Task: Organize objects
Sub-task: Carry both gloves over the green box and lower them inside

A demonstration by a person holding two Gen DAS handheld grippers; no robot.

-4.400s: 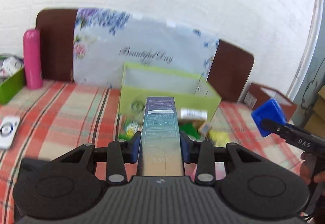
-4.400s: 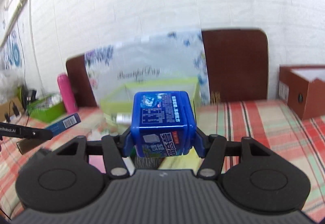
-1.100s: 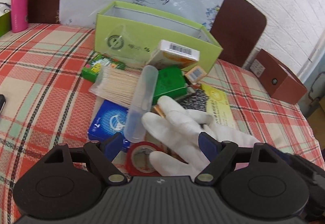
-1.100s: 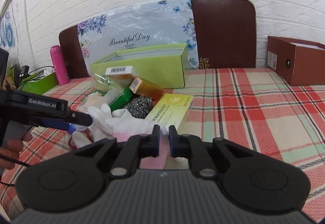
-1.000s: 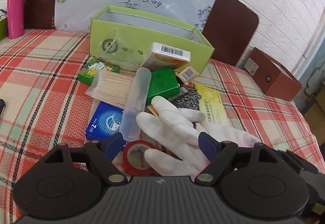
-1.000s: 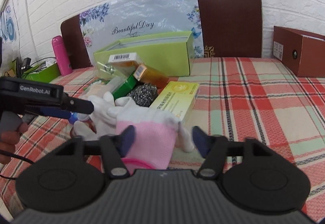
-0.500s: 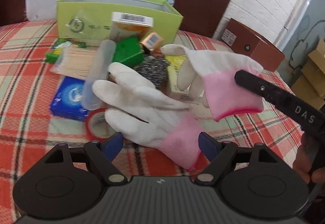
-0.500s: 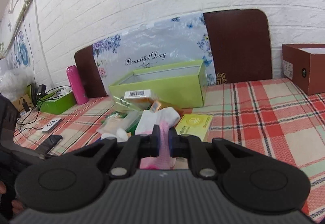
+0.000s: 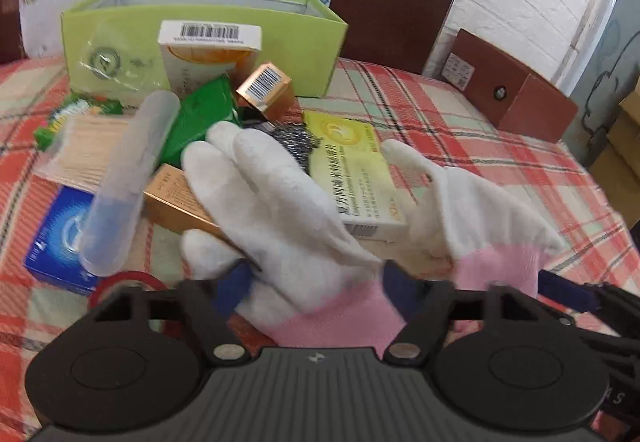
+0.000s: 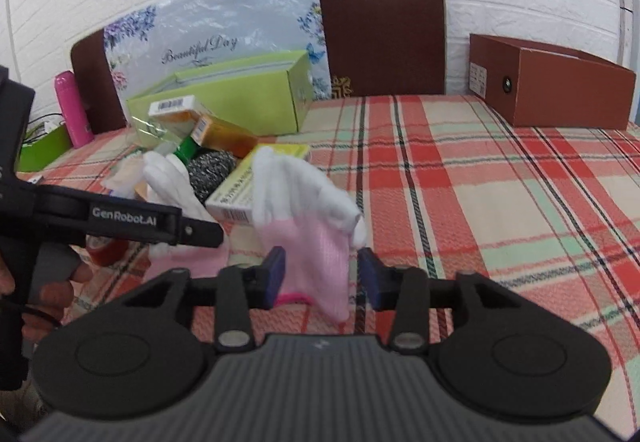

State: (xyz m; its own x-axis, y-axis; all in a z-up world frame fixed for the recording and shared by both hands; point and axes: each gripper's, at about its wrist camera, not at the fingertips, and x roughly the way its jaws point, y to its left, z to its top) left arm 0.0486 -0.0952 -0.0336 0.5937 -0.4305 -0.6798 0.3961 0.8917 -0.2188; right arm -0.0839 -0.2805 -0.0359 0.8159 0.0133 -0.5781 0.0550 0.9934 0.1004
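Two white gloves with pink cuffs lie at the near edge of a pile of items on the plaid table. My left gripper (image 9: pixel 316 292) is open, its jaws on either side of the pink cuff of the left glove (image 9: pixel 272 201). My right gripper (image 10: pixel 322 274) is open around the cuff of the right glove (image 10: pixel 304 201), which also shows in the left wrist view (image 9: pixel 476 209). The green open box (image 9: pixel 200 21) stands behind the pile; it also shows in the right wrist view (image 10: pixel 240 97).
The pile holds a yellow medicine box (image 9: pixel 352 169), a steel scourer (image 10: pixel 212 169), a clear tube (image 9: pixel 128 177), a blue box (image 9: pixel 60 238), red tape (image 9: pixel 124 282) and orange boxes (image 9: pixel 208 45). A brown box (image 10: pixel 552 81) stands at the right. A pink bottle (image 10: pixel 72 113) stands far left.
My right gripper has opened and let the right glove down onto the table beside the left glove. My left gripper has moved in around the left glove's cuff.
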